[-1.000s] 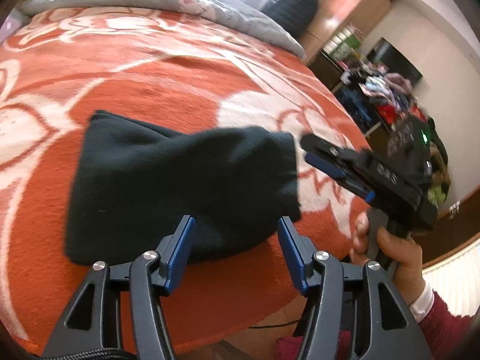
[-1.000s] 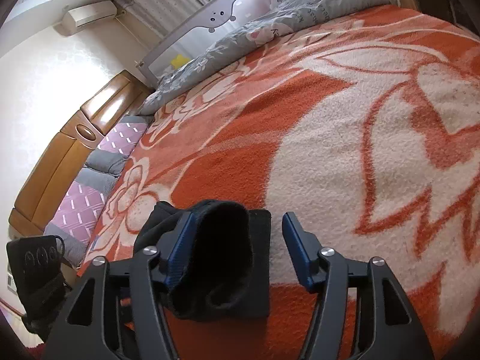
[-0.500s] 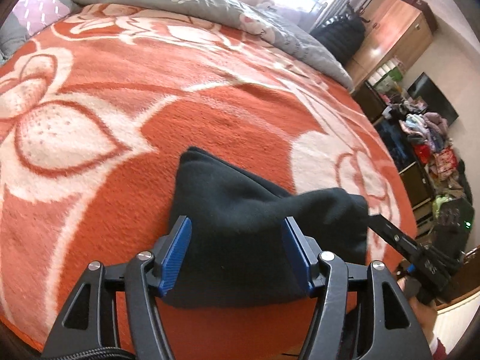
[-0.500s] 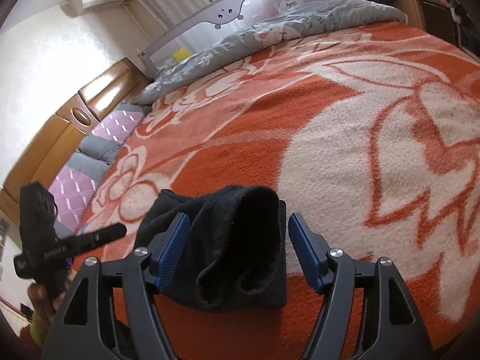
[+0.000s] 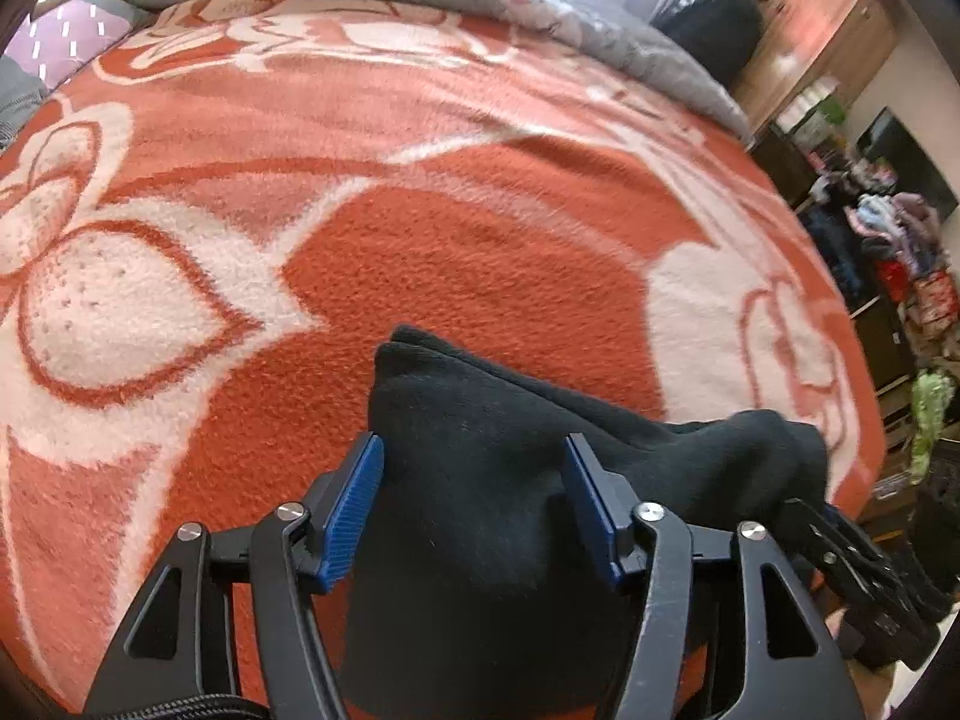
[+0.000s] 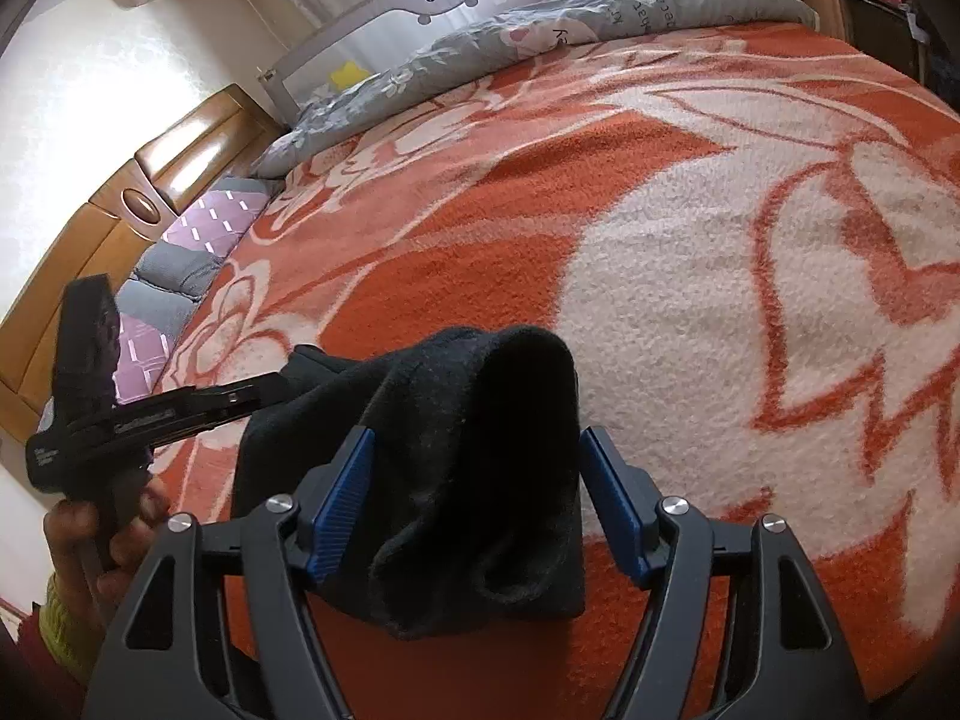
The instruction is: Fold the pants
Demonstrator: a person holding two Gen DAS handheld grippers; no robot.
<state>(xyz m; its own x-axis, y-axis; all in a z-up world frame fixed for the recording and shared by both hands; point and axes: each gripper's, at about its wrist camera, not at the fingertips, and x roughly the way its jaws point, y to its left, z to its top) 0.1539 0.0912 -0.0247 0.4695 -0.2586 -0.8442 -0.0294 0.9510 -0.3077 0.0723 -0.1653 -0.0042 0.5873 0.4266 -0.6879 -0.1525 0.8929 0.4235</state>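
Item one, orange-and-cream floral fleece blanket, spread beyond both my grippers. Item two, folded black fleece pants, lying between my left gripper's just-narrowed, still-parted blue pads and inside my right gripper's spread jaws, neither pinching them.

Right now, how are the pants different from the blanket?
The pants are plain black; the blanket is orange with white flowers. The pants are bunched into a small bundle; the blanket lies spread wide under them. Both look like soft, fuzzy cloth.
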